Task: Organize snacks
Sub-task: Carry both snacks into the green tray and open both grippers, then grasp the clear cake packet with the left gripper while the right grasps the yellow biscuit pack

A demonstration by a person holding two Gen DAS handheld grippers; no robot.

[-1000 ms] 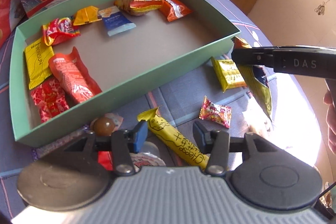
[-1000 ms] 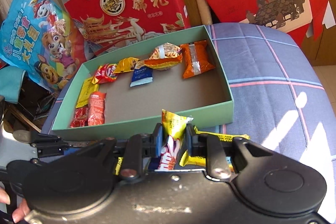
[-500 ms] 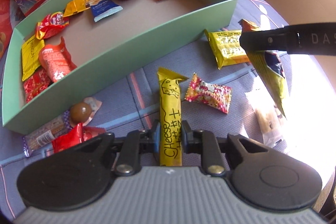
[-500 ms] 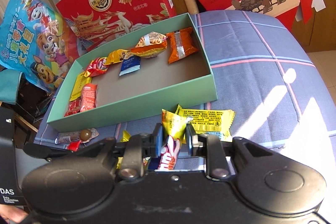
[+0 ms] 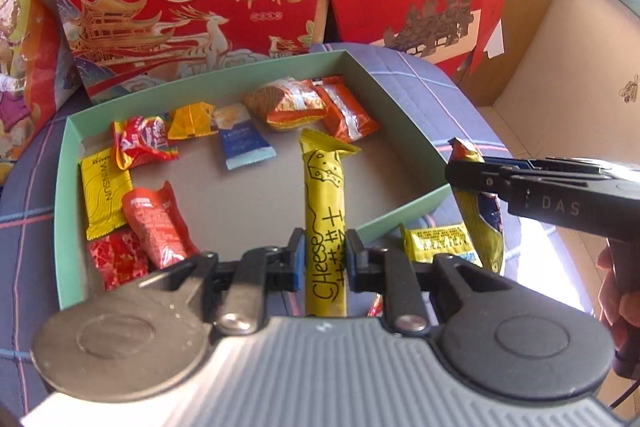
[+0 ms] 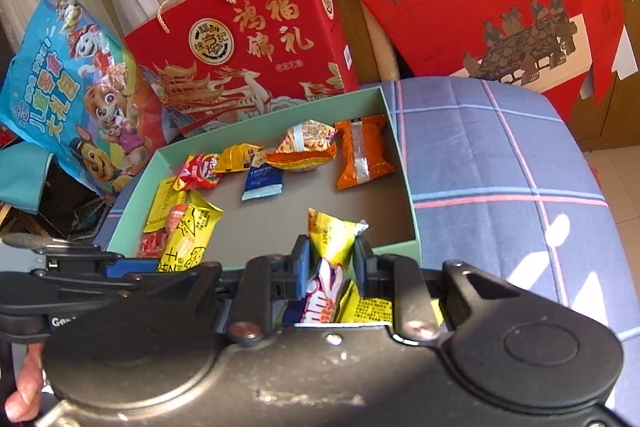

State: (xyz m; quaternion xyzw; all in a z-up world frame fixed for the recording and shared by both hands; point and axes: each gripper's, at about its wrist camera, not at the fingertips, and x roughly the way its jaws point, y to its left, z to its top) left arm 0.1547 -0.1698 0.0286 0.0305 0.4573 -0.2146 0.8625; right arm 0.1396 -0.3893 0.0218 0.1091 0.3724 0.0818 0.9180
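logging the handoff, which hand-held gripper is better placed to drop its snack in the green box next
Left. The left hand-held gripper holds the cheese stick out over the green box; the right hand-held gripper hangs near the front wall.

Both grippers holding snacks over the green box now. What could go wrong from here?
1. The left gripper holds the long cheese stick near its lower end; it may swing or slip.
2. The right gripper pinches the yellow packet close beside the left; they might collide over the green box.
3. Either drop could land on snacks already inside.
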